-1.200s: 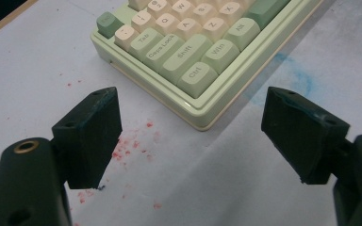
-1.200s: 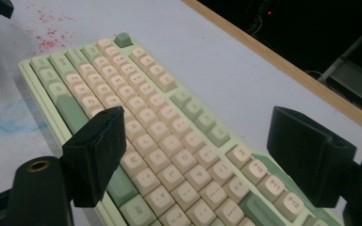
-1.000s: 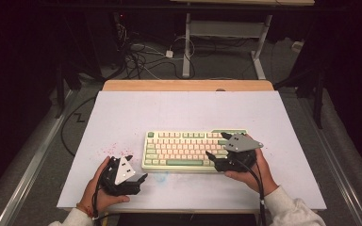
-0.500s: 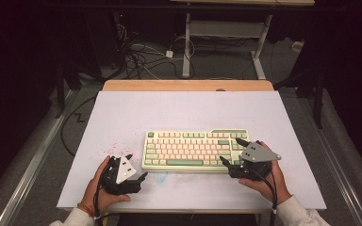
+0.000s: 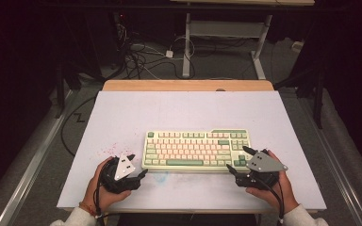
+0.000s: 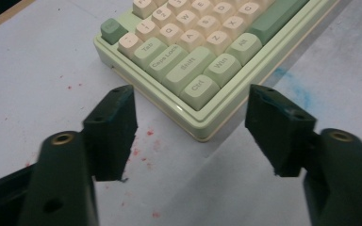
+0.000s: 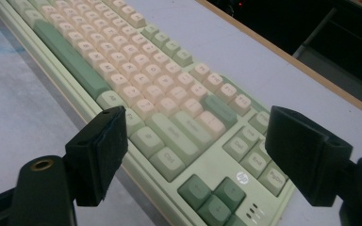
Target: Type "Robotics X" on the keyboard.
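So the keyboard (image 5: pixel 197 150) is sitting flat a bit below the middle of the table (image 5: pixel 122 113), long side running 9 to 3 o'clock, square to the front edge. It's on the white surface with nothing lifted or tilted as far as I can see.

The left gripper (image 5: pixel 131 170) is at about 8 o'clock off the keyboard, just beside its near-left corner. In the left gripper view the Ctrl corner of the keyboard (image 6: pixel 202 80) pokes into the gap between the jaws, but the pads aren't on it. The jaws are spread, and they've just been closing in a bit, with only that corner partway between them.

The right gripper (image 5: pixel 239 162) is at roughly 4 o'clock, right at the near-right corner. In the right gripper view its jaws straddle the arrow-key end of the keyboard (image 7: pixel 169 127), spread wide, not pressing on anything that I can make out.

My read: this looks like lining up a two-handed grab at both ends. Approach is pretty much done, but no grip yet on either side, so closing, lifting and moving it are all left.

Some red specks (image 5: pixel 108 150) dot the table at 9 o'clock, plus a faint blue smudge (image 5: pixel 159 177) in front.
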Tool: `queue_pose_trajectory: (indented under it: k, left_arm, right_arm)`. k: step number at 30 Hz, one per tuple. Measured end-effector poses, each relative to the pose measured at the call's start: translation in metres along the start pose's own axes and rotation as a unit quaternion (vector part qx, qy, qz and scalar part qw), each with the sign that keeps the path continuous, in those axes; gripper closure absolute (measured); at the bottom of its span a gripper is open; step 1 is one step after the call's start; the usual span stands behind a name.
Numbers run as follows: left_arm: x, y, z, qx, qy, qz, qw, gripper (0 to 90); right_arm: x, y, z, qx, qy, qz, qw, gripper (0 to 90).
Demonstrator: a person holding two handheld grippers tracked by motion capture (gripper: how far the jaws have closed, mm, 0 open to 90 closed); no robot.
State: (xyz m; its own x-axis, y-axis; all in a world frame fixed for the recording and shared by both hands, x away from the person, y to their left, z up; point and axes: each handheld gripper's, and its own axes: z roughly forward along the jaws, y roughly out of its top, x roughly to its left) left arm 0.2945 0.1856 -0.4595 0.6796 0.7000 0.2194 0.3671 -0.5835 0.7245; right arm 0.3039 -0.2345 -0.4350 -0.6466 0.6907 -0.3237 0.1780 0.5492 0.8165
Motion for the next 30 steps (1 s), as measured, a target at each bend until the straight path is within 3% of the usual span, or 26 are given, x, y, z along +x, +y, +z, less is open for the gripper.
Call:
queue_pose_trajectory:
  k: [5,8,10,13,16,19,23,30]
  left_arm:
    - [0.002,0.003,0.004,0.023,-0.005,-0.007,0.9997,60.8]
    - [0.003,0.006,0.002,0.013,-0.013,-0.010,0.9998,76.5]
    - [0.002,0.009,0.001,0.011,-0.013,0.003,0.9999,83.0]
    - [0.000,0.015,0.003,0.018,-0.010,0.025,0.9995,86.5]
    - [-0.003,0.022,0.004,0.016,-0.020,0.037,0.9990,87.1]
    - [-0.003,0.030,0.007,0.015,-0.033,0.037,0.9987,87.1]
    - [0.000,0.039,0.013,0.018,-0.059,0.024,0.9978,87.0]
    - [0.002,0.054,0.022,0.013,-0.075,0.023,0.9969,87.0]
  right_arm:
    - [0.000,-0.006,-0.002,0.007,0.001,0.002,1.0000,22.0]
    - [0.002,-0.007,-0.003,0.009,0.003,0.001,1.0000,22.0]
    - [0.002,-0.007,-0.002,0.010,0.007,0.000,0.9999,22.0]
    - [0.004,-0.007,0.000,0.012,0.010,-0.002,0.9999,22.0]
    - [0.005,-0.007,0.001,0.012,0.013,-0.004,0.9998,22.1]
    - [0.005,-0.007,0.002,0.017,0.015,-0.005,0.9997,22.3]
    - [0.008,-0.007,0.003,0.020,0.018,-0.007,0.9996,22.2]
    - [0.010,-0.006,0.003,0.021,0.023,-0.008,0.9995,22.3]
